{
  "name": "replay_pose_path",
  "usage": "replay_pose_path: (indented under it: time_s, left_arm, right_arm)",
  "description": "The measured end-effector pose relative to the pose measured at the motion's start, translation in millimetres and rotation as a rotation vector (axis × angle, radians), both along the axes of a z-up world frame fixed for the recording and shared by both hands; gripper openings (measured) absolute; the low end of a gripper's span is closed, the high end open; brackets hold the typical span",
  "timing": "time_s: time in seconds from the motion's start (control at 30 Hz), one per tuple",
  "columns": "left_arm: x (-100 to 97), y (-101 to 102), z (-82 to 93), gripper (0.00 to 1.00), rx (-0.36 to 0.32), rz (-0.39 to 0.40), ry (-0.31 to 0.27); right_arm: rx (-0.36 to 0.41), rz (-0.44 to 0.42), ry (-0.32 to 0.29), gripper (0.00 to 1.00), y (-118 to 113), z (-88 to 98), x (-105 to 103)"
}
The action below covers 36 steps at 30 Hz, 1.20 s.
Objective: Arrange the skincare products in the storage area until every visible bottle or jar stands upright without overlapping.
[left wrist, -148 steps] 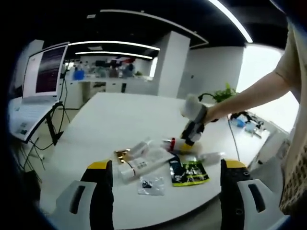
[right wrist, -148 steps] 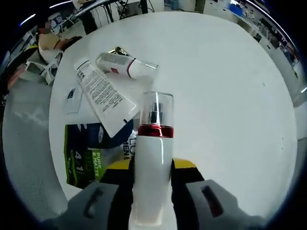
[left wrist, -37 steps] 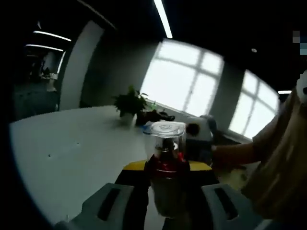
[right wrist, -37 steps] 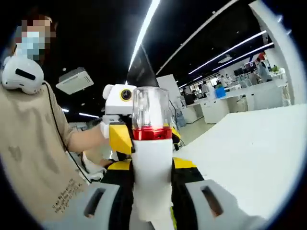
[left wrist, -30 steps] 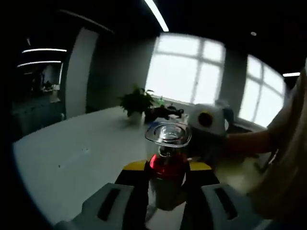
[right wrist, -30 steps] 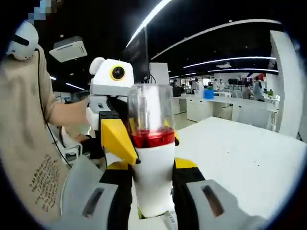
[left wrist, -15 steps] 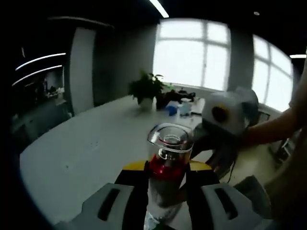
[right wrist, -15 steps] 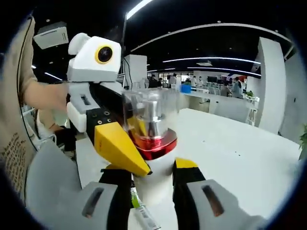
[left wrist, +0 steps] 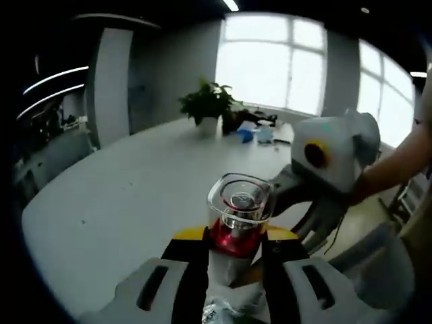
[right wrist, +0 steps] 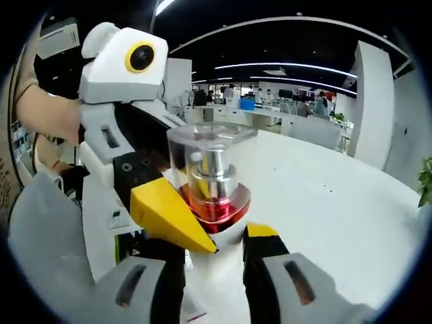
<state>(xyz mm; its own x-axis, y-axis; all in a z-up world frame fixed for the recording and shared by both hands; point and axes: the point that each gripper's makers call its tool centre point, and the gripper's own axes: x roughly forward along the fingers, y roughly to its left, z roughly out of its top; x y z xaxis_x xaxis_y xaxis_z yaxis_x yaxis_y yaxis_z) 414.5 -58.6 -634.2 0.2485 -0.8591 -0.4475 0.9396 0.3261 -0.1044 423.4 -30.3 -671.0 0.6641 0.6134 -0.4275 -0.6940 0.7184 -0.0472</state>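
One white pump bottle with a red collar and a clear plastic cap (right wrist: pixel 210 196) is held between both tools above the round white table (right wrist: pixel 351 216). The right gripper (right wrist: pixel 214 270) is clamped on the bottle's white body, jaws pressed to either side. In the left gripper view the left gripper (left wrist: pixel 233 260) is closed around the same bottle (left wrist: pixel 236 219) just below the red collar, and in the right gripper view one of its yellow-tipped jaws is seen against that collar. The bottle is tilted toward the cameras, not yet stood on the table; its base is hidden by the jaws.

Progress is judged early: this one bottle is mid-handling and nothing is seen set upright. A crumpled clear packet (left wrist: pixel 226 307) is glimpsed under the left jaws and a green-printed edge low in the right gripper view, so more products are probably left to sort, though none can be counted.

Count: one bottle, two grippers, one table, one potted green plant (left wrist: pixel 206 108) at the far edge.
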Motion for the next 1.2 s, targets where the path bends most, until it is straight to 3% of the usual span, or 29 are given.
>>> replay_pose_path:
  time_s: [0.2,0.47,1.2]
  left_arm:
    - [5.5,-2,-24.3,0.26,0.015,0.006,0.034]
    - [16.0,-10,-38.6,0.26,0.031,-0.015,0.041]
    - [56.6,-26,-36.7,0.27,0.000,-0.012,-0.025]
  right_arm:
    - [-0.023,-0.005,0.042,0.31,-4,-25.3,5]
    - [-0.026,-0.025,0.054,0.32,-12,-37.9,14]
    - [-0.024,-0.004,-0.024,0.32,-29,-35.3,58]
